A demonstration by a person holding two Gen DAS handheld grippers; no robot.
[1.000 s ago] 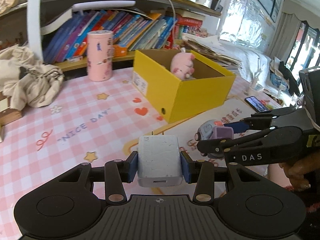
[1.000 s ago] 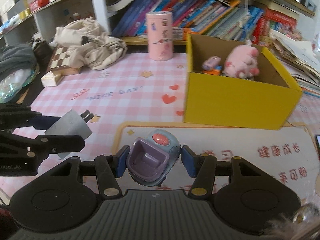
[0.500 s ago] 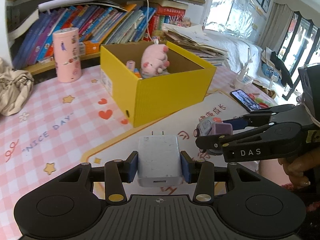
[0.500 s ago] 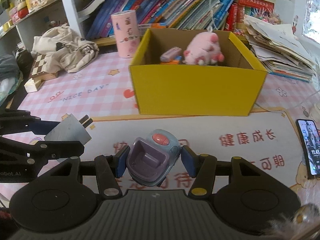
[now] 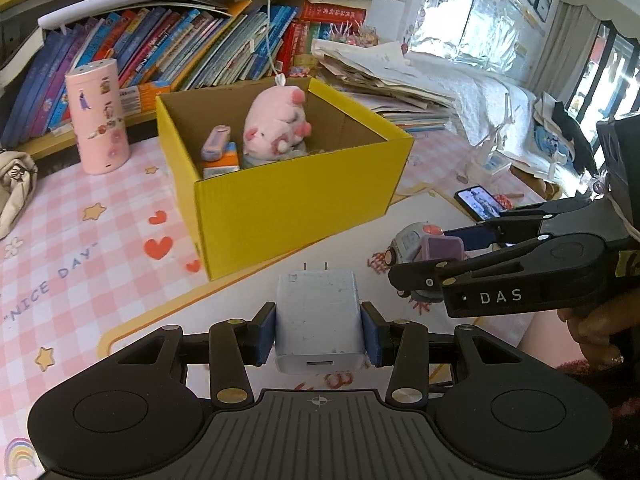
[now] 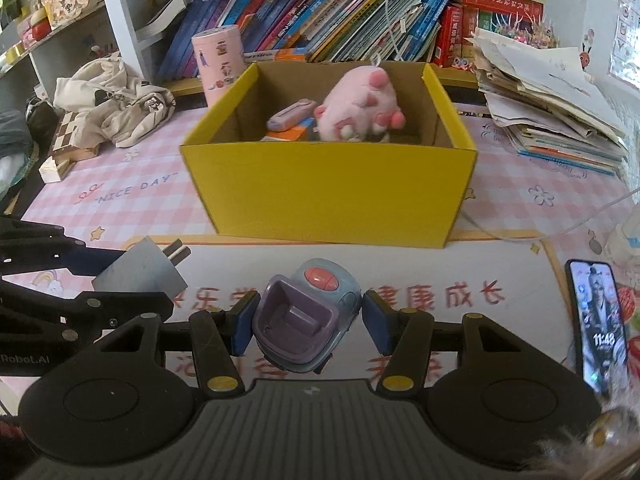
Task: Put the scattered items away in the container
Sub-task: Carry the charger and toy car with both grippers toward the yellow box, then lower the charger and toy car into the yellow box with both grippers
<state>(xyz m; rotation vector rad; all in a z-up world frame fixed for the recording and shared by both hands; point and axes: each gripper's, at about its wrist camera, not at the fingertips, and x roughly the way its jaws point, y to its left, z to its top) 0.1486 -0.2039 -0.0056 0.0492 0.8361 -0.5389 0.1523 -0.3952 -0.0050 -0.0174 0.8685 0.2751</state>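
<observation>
My left gripper [image 5: 318, 330] is shut on a white plug charger [image 5: 318, 320], prongs pointing forward. The right gripper [image 6: 306, 320] is shut on a small blue-and-purple toy car [image 6: 306, 312]. In the left wrist view that toy car [image 5: 424, 246] and the right gripper [image 5: 436, 264] appear at the right; in the right wrist view the charger [image 6: 140, 268] shows at the left. Ahead of both stands the open yellow box [image 6: 332, 188], also in the left wrist view as the yellow box [image 5: 296, 196]. It holds a pink plush pig [image 5: 276, 124], a small lilac gadget [image 5: 216, 142] and an orange pack.
A pink cylinder [image 5: 98, 116] stands left of the box before a shelf of books. Stacked papers [image 6: 548, 112] lie to the right. A phone [image 6: 598, 320] rests on the mat at the right. Crumpled cloth [image 6: 116, 104] and a checkered board [image 6: 70, 140] sit at the left.
Both grippers have travelled sideways with their loads, bringing the yellow box from the right side to nearly straight ahead and closer. Neither grip has altered.
</observation>
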